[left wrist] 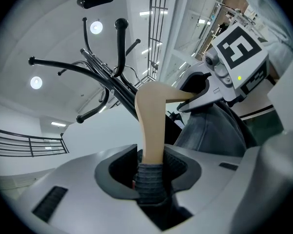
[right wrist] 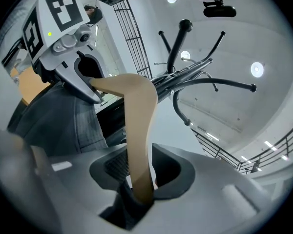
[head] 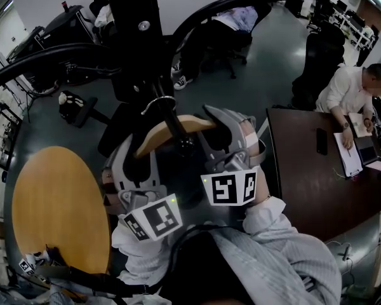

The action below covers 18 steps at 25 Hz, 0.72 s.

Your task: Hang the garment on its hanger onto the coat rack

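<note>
A light wooden hanger (head: 173,129) with a metal hook (head: 159,101) carries a dark grey garment (head: 178,170). It is held up close to the black coat rack (head: 136,37); the hook sits beside the pole, and I cannot tell if it rests on an arm. My left gripper (head: 140,150) is shut on the hanger's left arm (left wrist: 151,126), over the garment's fabric (left wrist: 151,186). My right gripper (head: 219,131) is shut on the hanger's right arm (right wrist: 139,130). From below, the rack's curved arms (left wrist: 83,67) (right wrist: 210,82) spread just beyond the hanger.
A round wooden table (head: 57,202) stands at the lower left. A dark desk (head: 305,170) is at the right, with a seated person (head: 355,91) writing. Office chairs (head: 76,107) and another seated person (head: 235,21) surround the rack's base.
</note>
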Tool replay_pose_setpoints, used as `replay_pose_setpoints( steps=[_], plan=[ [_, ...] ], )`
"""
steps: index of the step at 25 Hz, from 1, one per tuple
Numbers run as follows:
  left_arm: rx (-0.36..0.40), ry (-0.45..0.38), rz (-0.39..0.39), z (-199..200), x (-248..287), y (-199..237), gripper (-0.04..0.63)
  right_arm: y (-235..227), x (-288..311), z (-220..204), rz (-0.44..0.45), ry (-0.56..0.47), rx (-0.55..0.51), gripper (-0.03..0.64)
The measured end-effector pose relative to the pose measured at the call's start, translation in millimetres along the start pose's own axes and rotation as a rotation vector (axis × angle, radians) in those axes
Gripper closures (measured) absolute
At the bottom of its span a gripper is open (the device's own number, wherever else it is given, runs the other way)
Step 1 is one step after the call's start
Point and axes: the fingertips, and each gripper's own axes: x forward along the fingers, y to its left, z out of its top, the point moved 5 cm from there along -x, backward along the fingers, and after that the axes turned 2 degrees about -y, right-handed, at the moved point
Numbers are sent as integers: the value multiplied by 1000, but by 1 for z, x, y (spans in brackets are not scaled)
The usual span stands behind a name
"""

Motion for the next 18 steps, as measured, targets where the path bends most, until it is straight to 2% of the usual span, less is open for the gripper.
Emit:
replay_pose_setpoints(
  steps=[8, 14, 18],
  plan=[
    [13, -44, -17, 7, -18, -4, 471, 0, -19, 6, 80, -11, 54, 488],
    [30, -49, -26, 11, -37, -1, 460, 3, -39, 18, 147, -52, 10, 466],
    [15, -95, -62, 16, -52, -2, 444, 7, -54, 24, 183, -67, 12, 466]
  ],
)
